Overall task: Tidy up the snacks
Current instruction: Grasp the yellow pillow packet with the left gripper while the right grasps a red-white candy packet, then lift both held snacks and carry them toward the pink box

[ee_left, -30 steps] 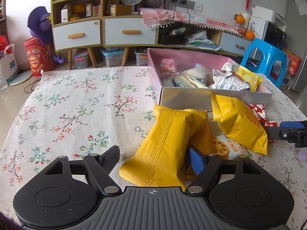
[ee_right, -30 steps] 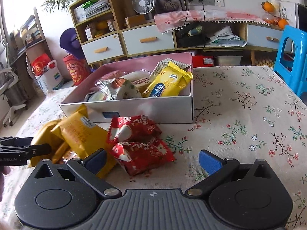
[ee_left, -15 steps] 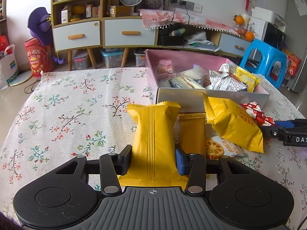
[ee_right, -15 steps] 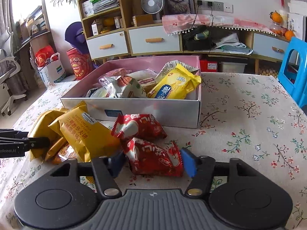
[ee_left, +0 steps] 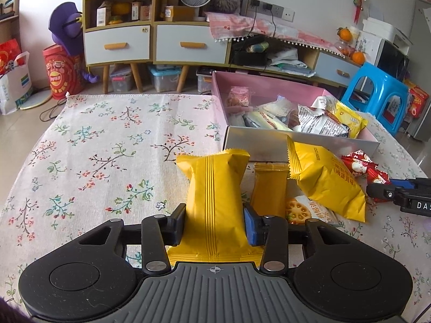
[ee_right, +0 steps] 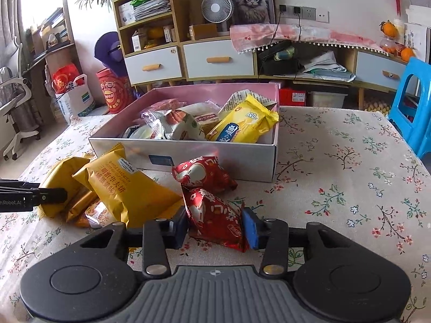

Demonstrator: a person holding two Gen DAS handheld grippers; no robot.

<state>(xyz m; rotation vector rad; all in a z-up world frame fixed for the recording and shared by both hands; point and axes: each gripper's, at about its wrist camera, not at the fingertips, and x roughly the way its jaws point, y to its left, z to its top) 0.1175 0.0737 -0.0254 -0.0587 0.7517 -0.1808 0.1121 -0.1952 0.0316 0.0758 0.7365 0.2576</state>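
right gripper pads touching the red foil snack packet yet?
Touching. The right wrist view shows the right gripper closing with both pads pressed against the sides of the red foil snack packet.

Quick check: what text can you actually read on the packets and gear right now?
"Member's Mark": white label on the big yellow packet.
"ARO": yellow packet in the box.
"DA5", cut off: right hand-held gripper.
"Robot.AI", cut off: left hand-held gripper.
Other packet print: too blurred.
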